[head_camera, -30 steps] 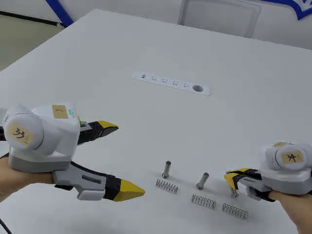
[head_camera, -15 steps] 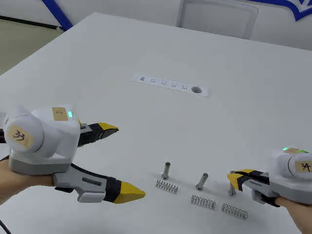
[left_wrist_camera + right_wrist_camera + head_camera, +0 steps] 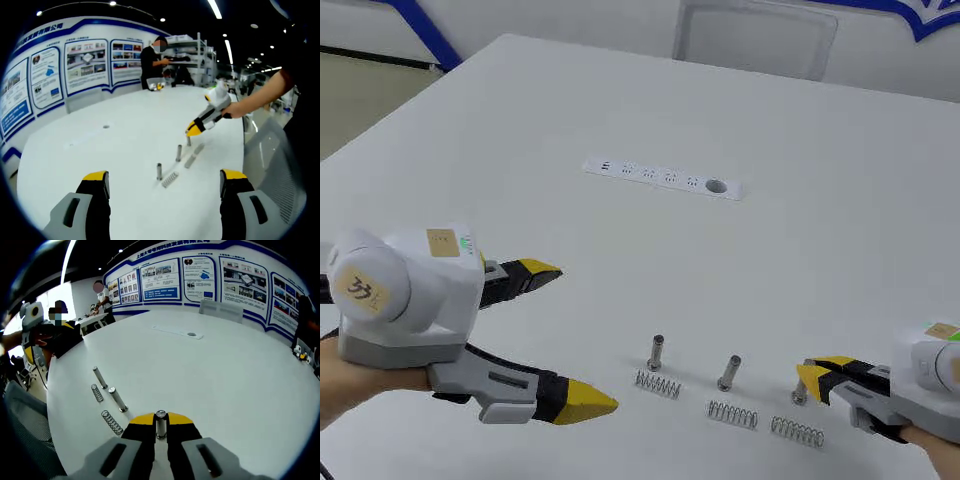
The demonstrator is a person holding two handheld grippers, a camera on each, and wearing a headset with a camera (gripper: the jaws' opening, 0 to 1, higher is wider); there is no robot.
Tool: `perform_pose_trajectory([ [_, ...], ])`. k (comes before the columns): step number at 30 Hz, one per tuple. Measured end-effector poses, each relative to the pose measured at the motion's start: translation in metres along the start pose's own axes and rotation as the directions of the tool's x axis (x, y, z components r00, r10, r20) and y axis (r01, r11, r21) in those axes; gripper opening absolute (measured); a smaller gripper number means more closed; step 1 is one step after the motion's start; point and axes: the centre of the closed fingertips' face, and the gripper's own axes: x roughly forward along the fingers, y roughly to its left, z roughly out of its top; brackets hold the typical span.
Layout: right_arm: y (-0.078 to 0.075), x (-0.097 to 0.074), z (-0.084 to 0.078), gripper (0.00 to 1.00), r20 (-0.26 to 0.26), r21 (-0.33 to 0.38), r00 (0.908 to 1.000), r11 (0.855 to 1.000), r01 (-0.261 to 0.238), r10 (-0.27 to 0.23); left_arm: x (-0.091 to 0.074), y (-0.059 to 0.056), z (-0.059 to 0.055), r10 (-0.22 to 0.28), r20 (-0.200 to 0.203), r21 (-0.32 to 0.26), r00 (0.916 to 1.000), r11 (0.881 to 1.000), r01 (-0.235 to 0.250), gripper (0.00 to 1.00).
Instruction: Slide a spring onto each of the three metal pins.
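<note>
While right gripper (image 3: pixel 808 377) clasps a pin (image 3: pixel 160 423), power strip (image 3: pixel 662 178) lies beyond.

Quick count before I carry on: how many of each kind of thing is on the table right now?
Metal pins: 3, one held in the right gripper
Springs: 3
Power strip: 1
Total: 7
</note>
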Motion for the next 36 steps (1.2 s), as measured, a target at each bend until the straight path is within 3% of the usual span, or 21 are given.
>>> perform_pose_trajectory([
  [6,0.004,-0.004,-0.003,0.08,0.027,0.021,0.9995,1.000,-0.013,0.013,0.000,0.000,0.001,0.006,0.006,-0.006,1.0000,1.000,-0.006,0.93],
  [20,0.009,-0.006,-0.005,0.08,-0.008,-0.096,1.0000,0.995,-0.005,0.005,-0.001,-0.002,0.003,0.002,0.009,-0.004,1.0000,1.000,-0.002,0.93],
  [28,0.008,-0.006,-0.004,0.09,-0.017,-0.031,0.9996,0.999,-0.025,0.024,-0.003,0.001,0.005,0.010,0.011,-0.002,0.9999,1.000,-0.010,0.93],
  [36,0.006,-0.020,0.004,0.17,0.018,-0.040,0.9997,0.999,-0.015,0.016,-0.002,-0.001,0.005,0.007,0.008,0.000,0.9999,1.000,-0.007,0.93],
])
